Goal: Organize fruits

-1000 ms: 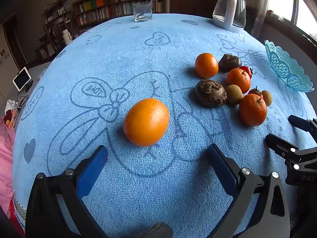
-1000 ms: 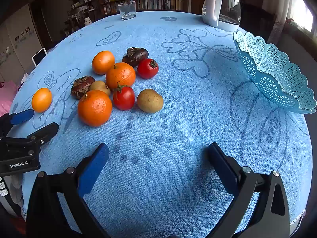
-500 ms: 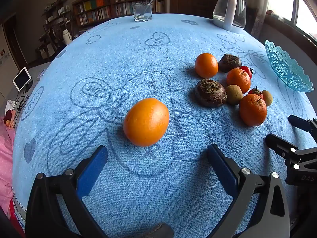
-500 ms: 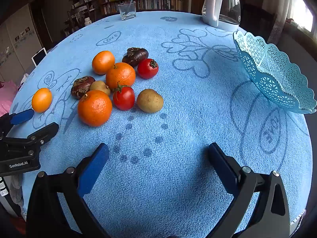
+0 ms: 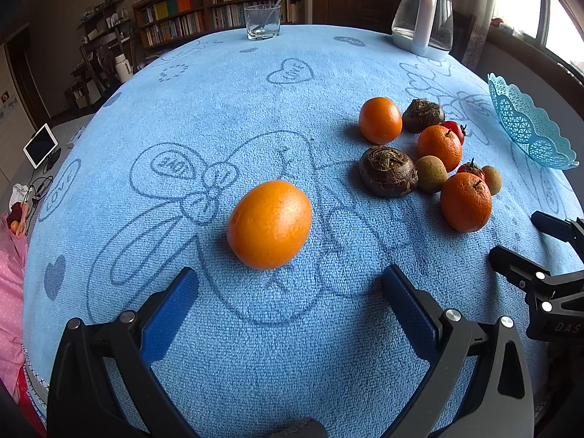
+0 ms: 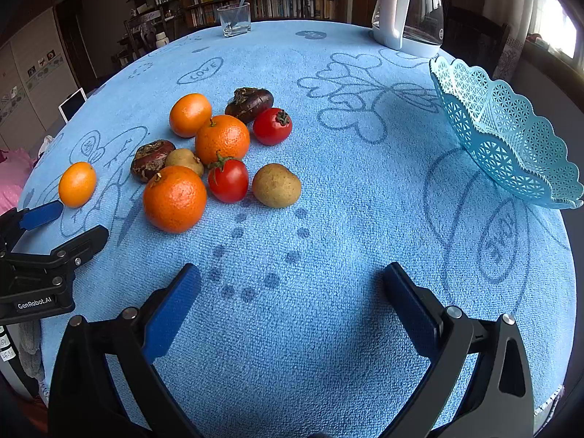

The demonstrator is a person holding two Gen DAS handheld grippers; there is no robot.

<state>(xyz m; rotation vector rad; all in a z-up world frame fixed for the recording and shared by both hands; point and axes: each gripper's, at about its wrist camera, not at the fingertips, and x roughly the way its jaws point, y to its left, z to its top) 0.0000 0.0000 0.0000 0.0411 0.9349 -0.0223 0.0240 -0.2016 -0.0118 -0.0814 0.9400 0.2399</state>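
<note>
No change is noted against the frames of a second and half a second ago: fruit, basket and both grippers are found in the same places.

The left gripper (image 5: 290, 283) is held low over the blue tablecloth (image 5: 255, 91), jaws spread wide, nothing between them. A lone orange (image 5: 269, 224) is seen just ahead of its fingers, set apart from the rest and untouched. The right gripper (image 6: 291, 279) is likewise held wide open and empty, over bare cloth, with the fruit pile ahead to its left.

The pile is made up of three oranges, the nearest (image 6: 175, 199) being the largest, two tomatoes (image 6: 228, 180) (image 6: 272, 126), two brown kiwis (image 6: 276, 185) (image 6: 184, 160), and two dark, rough-skinned fruits (image 6: 151, 155) (image 6: 249, 100). Most are touching or just beside one another.

The turquoise lattice basket (image 6: 507, 135) is placed at the right edge of the table, well apart from the pile. It is seen tilted and from the side; no fruit can be made out in it.

At the far edge, a drinking glass (image 6: 235, 20) with a spoon standing in it is noted; whether any liquid is held cannot be told. A glass kettle (image 6: 408, 7) with a white handle is set near it.
</note>
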